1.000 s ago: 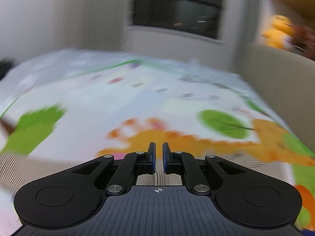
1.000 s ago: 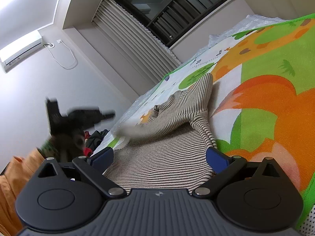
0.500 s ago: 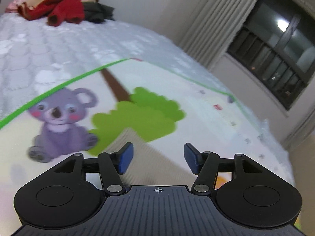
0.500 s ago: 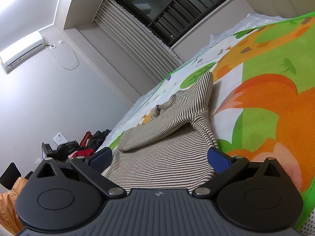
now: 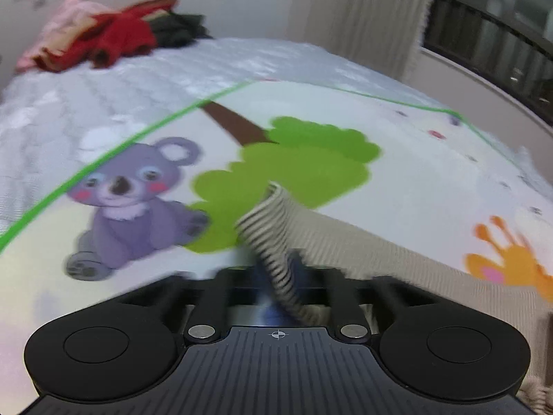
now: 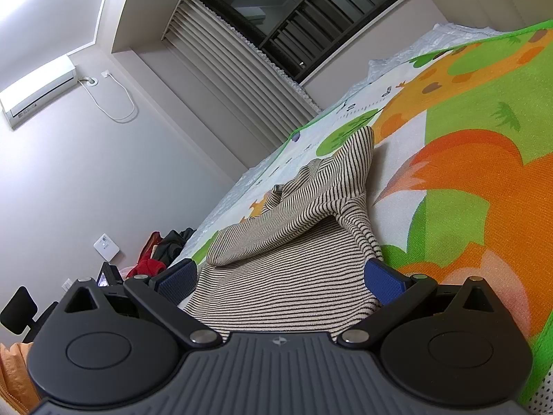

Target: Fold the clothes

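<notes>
My left hand-held gripper is clenched on a raised fold of the beige-and-black striped knit garment lying on the cartoon-printed play mat, ready to fold it, while my right hand-held gripper rests released astride its near hem.

The left gripper, whose jaws stood apart half a second ago, has swung down and closed on a fold of the striped garment.

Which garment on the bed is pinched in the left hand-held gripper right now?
The striped beige top, in the left hand-held gripper. The red garment and dark clothes lie piled far off.
</notes>
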Motion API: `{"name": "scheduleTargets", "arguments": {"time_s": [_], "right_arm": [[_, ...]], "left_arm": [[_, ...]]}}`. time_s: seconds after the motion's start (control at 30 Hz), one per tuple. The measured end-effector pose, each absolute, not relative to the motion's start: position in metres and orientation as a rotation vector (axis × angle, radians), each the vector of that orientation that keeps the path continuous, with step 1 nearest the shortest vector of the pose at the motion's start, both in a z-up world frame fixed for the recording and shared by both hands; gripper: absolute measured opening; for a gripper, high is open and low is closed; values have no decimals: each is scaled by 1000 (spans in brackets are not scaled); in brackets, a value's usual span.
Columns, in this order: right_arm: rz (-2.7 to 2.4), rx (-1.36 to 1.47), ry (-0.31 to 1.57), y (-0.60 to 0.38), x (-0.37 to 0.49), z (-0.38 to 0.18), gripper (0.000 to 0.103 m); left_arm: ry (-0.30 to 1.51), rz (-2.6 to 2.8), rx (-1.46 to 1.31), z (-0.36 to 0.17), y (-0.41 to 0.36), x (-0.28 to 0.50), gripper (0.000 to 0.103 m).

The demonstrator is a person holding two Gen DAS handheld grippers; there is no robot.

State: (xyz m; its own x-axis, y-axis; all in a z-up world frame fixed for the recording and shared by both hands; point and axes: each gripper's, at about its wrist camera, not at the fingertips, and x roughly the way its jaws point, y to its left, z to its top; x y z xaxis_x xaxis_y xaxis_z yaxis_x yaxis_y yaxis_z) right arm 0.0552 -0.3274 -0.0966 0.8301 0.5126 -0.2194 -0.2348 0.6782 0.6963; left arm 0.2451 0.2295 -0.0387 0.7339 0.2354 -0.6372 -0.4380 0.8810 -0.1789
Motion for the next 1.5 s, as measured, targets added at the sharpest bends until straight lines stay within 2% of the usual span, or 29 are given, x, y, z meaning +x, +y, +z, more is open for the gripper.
{"name": "scheduleTargets", "arguments": {"time_s": [0.3,0.6,0.77,1.0,1.37,1.5], "right_arm": [[449,743,399,-332,53,-98,103],[452,770,383,-336,53,-99,103],[454,785,375,-337,52,-101,103],[456,796,373,-339,52,-102,103],[462,818,364,-343,50,-102,103],[463,825,360,-343,49,-102,103]], "left_arm": [[529,216,-211,47,165,241,9],[426,-122,-54,133,17,239,9],[421,-274,17,138,-62,235,9],[509,-414,83,101,-140,232,9],[630,-489,101,55,-182,223,12],[670,-510,70,46,-188,224,26]]}}
